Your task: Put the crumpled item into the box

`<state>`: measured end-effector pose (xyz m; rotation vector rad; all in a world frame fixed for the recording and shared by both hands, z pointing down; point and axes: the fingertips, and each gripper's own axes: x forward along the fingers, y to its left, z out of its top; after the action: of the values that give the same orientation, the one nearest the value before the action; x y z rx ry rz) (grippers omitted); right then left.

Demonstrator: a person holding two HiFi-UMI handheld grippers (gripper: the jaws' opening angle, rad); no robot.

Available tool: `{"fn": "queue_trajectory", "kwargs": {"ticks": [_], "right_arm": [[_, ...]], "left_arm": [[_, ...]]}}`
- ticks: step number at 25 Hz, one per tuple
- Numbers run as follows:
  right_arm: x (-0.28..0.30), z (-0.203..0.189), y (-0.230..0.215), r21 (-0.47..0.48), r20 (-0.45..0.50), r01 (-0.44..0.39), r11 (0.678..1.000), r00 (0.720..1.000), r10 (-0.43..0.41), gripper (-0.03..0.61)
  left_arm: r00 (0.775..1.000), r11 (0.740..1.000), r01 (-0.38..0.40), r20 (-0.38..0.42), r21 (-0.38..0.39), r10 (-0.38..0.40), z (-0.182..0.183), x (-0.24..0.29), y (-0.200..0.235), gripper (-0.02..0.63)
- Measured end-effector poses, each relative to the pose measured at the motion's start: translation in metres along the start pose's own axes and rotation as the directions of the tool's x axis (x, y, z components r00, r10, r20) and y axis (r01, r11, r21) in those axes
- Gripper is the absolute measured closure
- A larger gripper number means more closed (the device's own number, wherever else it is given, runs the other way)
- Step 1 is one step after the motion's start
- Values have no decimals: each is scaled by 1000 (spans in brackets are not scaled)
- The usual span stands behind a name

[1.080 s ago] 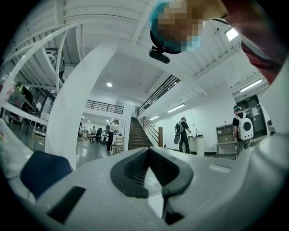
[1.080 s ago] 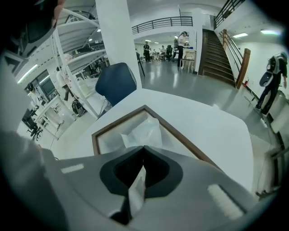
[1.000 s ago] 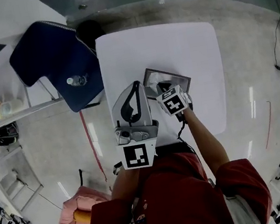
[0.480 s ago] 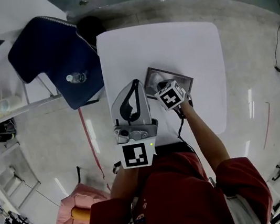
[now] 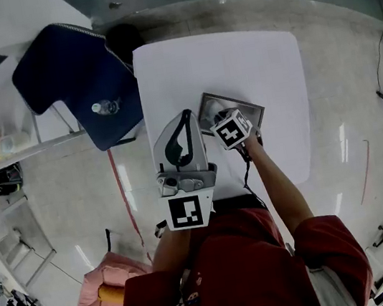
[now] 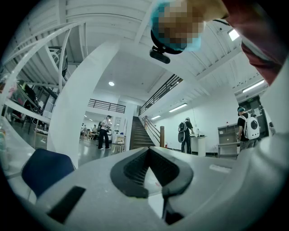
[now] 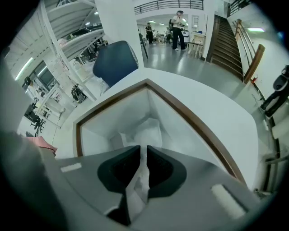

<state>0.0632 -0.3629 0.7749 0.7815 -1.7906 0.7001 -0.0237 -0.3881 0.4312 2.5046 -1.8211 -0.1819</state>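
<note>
Right gripper (image 7: 144, 155): jaws closed down to a thin slit, pinching a strip of the crumpled white paper (image 7: 146, 131). The paper runs up between the pads and its bulk hangs past the jaw tips, inside the box (image 7: 194, 122). Cannot tell whether the paper touches the box floor. The box has a brown rim and white inner walls, is open on top, and sits on the white table (image 7: 212, 103). The right gripper sits directly over the box opening, pointing down into it.

In the head view the right gripper's marker cube covers the near part of the box (image 5: 242, 107). The box is near the middle of the table (image 5: 264, 64), toward the person's side. The paper is hidden there by the gripper.

Left gripper (image 6: 148, 152): jaws meet at the tips, nothing between the pads. It is held up off the table, aimed out across the room, not at the box. In the head view it is just left of the right gripper, over the table's near-left edge, and clear of the box.

Off the table's left side is a blue chair (image 5: 68, 67) with a small bottle (image 5: 104, 108) on its seat. The left gripper view shows a staircase (image 6: 142, 133) and people standing far off in the hall.
</note>
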Motion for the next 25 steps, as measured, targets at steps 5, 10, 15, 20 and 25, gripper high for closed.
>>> {"fn": "queue_trajectory", "kwargs": {"ticks": [5, 10, 15, 20, 25], "right_arm": [[-3, 1, 1, 17, 27, -6, 1000, 1000, 6, 482], [-12, 4, 2, 31, 64, 15, 999, 998, -17, 477], [-25, 9, 5, 49, 115, 36, 998, 992, -42, 476], [-50, 13, 9, 83, 185, 67, 994, 979, -81, 476], [-84, 32, 9, 118, 295, 130, 984, 942, -160, 476]], "left_arm": [[1000, 1000, 2, 8, 1, -2, 2, -3, 1, 611], [1000, 1000, 13, 17, 3, -13, 6, -8, -1, 611], [999, 1000, 27, 33, -5, -27, 13, -16, -3, 611], [998, 999, 40, 47, -16, -39, 25, -29, -8, 611], [997, 998, 55, 50, -29, -53, 38, -34, -4, 611]]}}
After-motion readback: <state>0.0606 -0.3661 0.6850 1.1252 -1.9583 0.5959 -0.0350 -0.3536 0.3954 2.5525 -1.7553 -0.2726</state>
